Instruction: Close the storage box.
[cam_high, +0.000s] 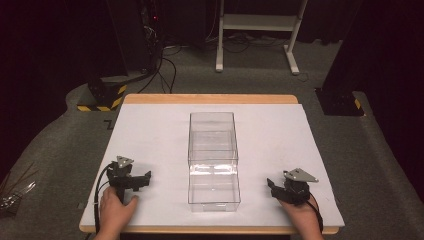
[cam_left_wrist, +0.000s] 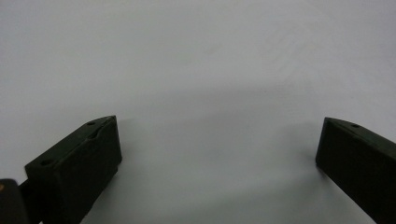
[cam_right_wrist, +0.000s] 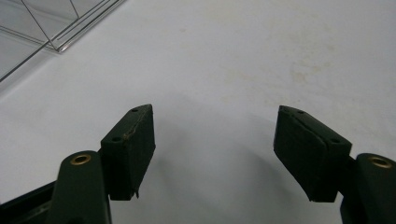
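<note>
White sheeting (cam_high: 150, 135) covers my wooden table (cam_high: 210, 98), which stands on grey carpet (cam_high: 60, 150) in a dark room; a white frame (cam_high: 257, 22) and cables (cam_high: 165, 65) lie beyond. A clear plastic box (cam_high: 213, 160) sits mid-table. My left gripper (cam_high: 142, 180) and right gripper (cam_high: 272, 187) rest near the front edge, either side of the box, jaws spread wide, holding nothing.

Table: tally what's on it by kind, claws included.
Clear boxes: 2, far one, near one, end to end.
Claws: 2, left claw, right claw, both open and empty.
White sheet: 1.
Total: 5.
</note>
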